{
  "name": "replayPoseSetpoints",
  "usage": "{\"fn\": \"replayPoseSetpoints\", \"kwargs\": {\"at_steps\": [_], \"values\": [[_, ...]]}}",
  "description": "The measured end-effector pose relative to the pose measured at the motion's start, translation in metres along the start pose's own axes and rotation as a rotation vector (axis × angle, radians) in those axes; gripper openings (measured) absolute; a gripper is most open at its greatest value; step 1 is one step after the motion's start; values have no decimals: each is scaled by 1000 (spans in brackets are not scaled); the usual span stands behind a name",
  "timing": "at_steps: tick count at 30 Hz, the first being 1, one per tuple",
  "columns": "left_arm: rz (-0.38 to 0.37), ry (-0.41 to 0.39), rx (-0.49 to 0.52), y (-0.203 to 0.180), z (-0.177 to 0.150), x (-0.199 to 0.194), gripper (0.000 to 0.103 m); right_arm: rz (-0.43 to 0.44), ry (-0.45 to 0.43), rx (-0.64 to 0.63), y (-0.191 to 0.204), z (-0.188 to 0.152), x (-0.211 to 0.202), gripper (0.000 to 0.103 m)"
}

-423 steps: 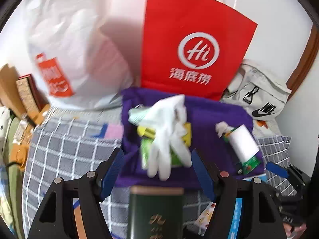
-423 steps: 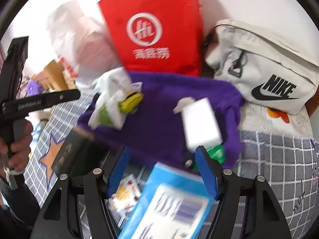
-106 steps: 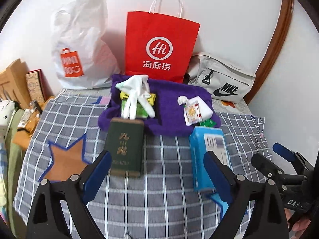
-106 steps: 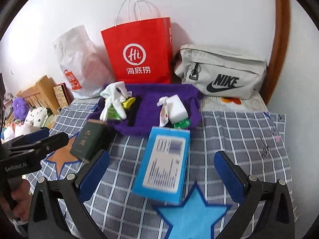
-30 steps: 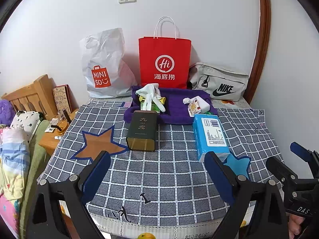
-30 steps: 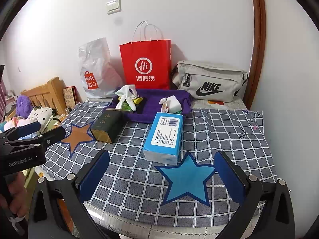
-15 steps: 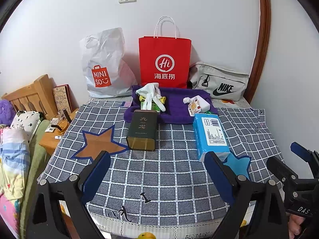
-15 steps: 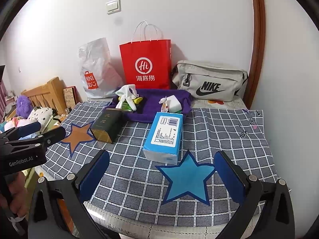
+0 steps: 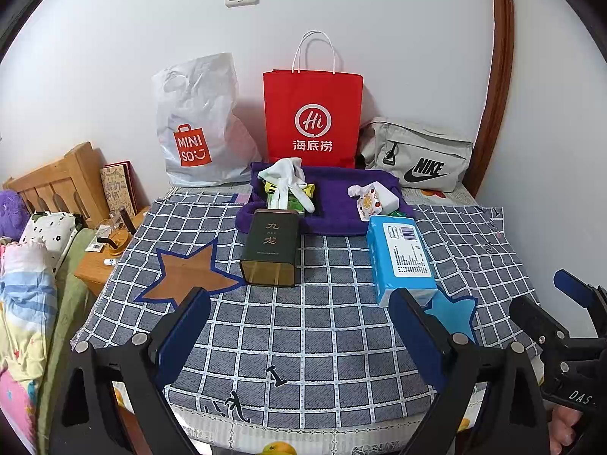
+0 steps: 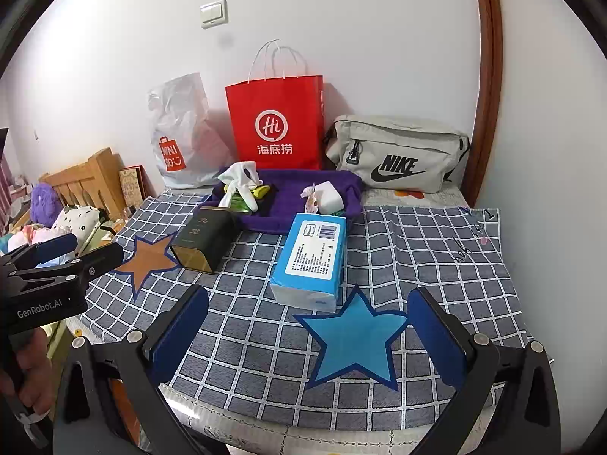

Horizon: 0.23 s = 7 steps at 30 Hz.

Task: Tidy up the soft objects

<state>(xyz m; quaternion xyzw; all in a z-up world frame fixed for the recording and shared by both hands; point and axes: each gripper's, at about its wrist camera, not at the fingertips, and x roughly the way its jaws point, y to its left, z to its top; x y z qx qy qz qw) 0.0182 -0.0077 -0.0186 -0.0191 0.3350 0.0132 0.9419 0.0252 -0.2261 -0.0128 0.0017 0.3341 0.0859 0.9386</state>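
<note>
Both grippers hang back at the near edge of the worktop (image 9: 341, 341), which is covered by a grey checked cloth (image 10: 436, 258). The left gripper (image 9: 299, 331) has its fingers spread wide and grasps nothing; the right gripper (image 10: 309, 328) is likewise released and empty, poised over a blue star patch (image 10: 353, 341).

At the far side of the cloth lies a purple tray (image 9: 334, 212). In its left part a white glove (image 9: 288, 182) drapes over green and yellow packets (image 9: 292, 199); in its right part rest a white pouch with a fruit print (image 9: 366, 199) and a white block (image 10: 329, 194).

Just in front of the tray lie a dark green tin (image 9: 271, 246) and a blue tissue pack (image 10: 313, 258), well apart from each other. An orange star patch (image 9: 186, 273) lies beside the tin.

Against the wall stand a white plastic bag (image 9: 197, 125), a red paper bag (image 9: 313, 113) and a grey waist bag (image 10: 398, 151).
</note>
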Motion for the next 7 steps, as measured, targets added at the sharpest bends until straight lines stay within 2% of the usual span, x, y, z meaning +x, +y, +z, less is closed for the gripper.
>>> {"fn": "replayPoseSetpoints", "kwargs": {"at_steps": [7], "values": [[-4,-11,-5,1,-1,4,95,6,-8,0,0,3,1,103]]}}
